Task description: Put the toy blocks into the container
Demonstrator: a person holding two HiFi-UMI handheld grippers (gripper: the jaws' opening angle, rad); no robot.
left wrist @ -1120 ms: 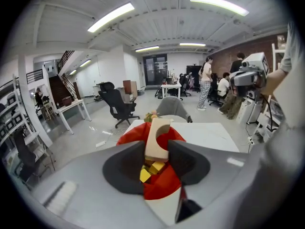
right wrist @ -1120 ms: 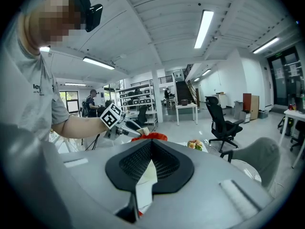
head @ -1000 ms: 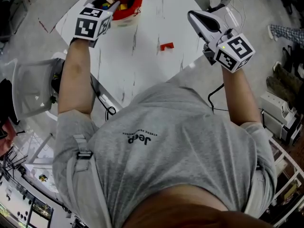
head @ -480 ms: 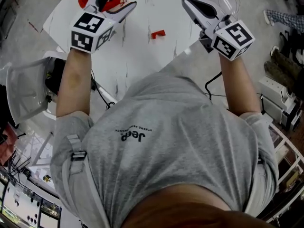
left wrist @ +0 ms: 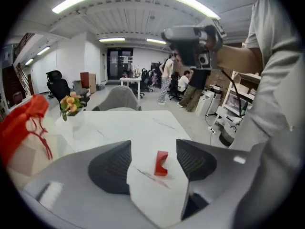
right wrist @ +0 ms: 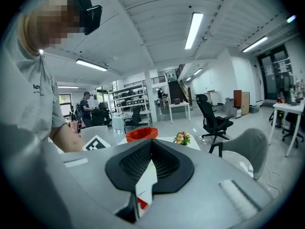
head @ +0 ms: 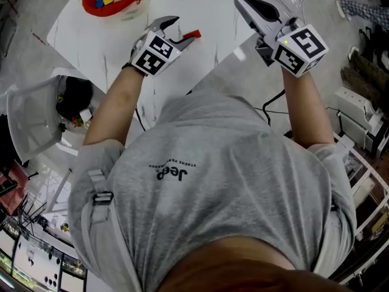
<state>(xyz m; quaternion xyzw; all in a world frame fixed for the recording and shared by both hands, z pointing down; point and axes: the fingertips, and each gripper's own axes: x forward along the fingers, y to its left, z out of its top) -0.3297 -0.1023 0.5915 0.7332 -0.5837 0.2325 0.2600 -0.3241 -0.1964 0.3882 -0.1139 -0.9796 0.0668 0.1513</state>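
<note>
A red toy block [head: 192, 34] lies on the white table [head: 206, 5]. My left gripper [head: 179, 29] hangs just left of it, jaws open and empty. In the left gripper view the block [left wrist: 161, 163] stands on the table a little ahead of the open left gripper [left wrist: 153, 145], in line with the gap. The red container [head: 91, 2] with several coloured blocks sits at the table's far left corner, and its side [left wrist: 21, 123] shows at the left. My right gripper [head: 250, 6] is held over the table's right edge, shut and empty. Past the right gripper [right wrist: 151, 143] the container [right wrist: 141, 133] shows.
A grey chair [head: 33, 117] stands left of the table, near cables on the floor. A small vase of flowers [left wrist: 71, 106] sits on the table beyond the container. The table's right edge runs under my right gripper. People and office desks stand far off.
My left gripper has come away from above the red container and moved right to the red block, and its jaws have opened. The right gripper has stayed about where it was.
</note>
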